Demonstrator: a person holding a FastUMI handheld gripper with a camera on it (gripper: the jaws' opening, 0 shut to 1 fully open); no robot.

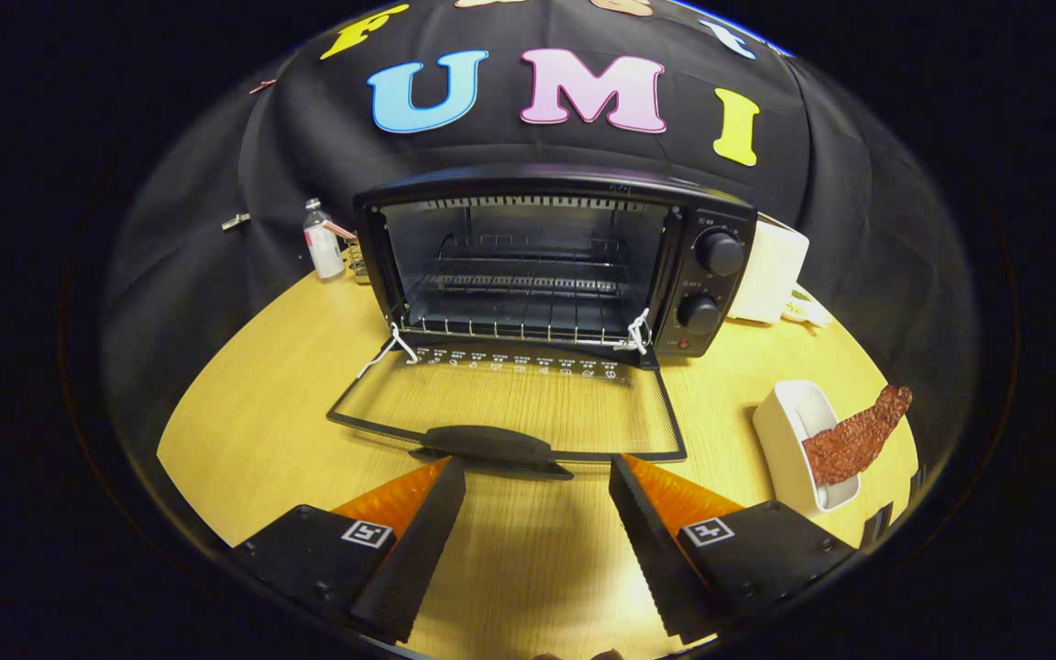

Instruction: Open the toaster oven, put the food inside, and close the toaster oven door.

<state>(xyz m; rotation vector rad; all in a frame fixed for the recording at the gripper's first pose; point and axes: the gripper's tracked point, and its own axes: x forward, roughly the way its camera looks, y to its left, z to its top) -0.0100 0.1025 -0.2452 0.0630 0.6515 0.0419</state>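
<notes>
Table [262, 403], light wood, takes up the lower half of my view, w/ the booth's dark cloth wall behind it. Toaster oven [551, 261] sits center frame, toward the back of the table, black body. Its door [510, 417] is fully down, lying flat on the table toward me, glass pane showing the wood grain through it, dark handle [489, 445] at the near edge. I see a wire rack [519, 307] inside the cavity, nothing on it. Two knobs [719, 253] stacked on the oven's right panel, small red light below them.

Gripper [537, 481] at bottom center, fingers spread wide apart, released, holding nothing; bare table between them. Fingertips sit just short of the door handle, not touching as far as I can tell.

White box-like item [771, 270] just right of the oven, partly hidden behind it; can't tell what it is. White dish [789, 440] at lower right, near the right finger. Food [858, 435], a reddish-brown strip, rests in that dish, tilted, its upper end sticking out past the far rim. So food is well apart from the oven, right of the open door.

Small bottle [322, 240] upright at left of the oven, by the wall.
</notes>
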